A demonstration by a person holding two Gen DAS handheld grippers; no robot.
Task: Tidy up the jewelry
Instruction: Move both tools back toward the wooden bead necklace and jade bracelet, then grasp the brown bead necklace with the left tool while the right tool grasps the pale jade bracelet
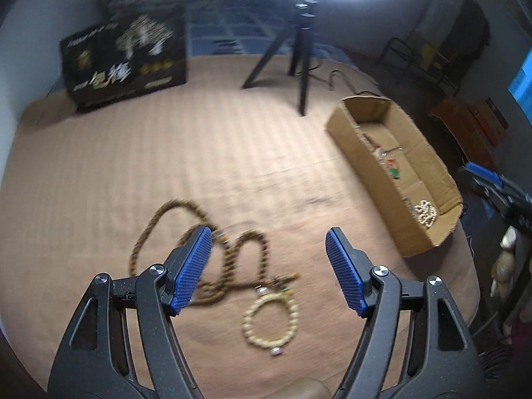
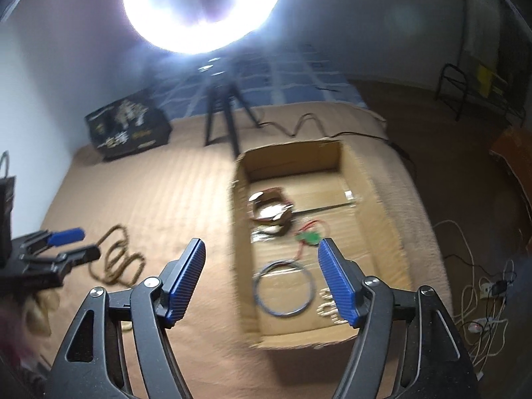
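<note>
My left gripper (image 1: 267, 256) hung wide open, empty, right over the cream bracelet (image 1: 270, 321); right gripper (image 2: 261, 266), also wide, hovered above the cardboard box (image 2: 239, 232), farther off.

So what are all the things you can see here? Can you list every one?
Long bead necklace: one, brown, looped on the tan bed cover.
Bead bracelet: one, cream, beside the necklace.
Cardboard box: one, brown, open, to the right on the cover.
Ring bangle: one, dark bluish, inside the box.
Pale beads: one bunch, cream, in the box's near corner.
Other trinkets: blurred, red, green, white, inside the box.
Tripod: one, black, far side.
Printed carton: one, black, far left.
Ring light: one, white, overhead.
Left gripper: open, above the necklace.
Right gripper: open, over the box.
</note>
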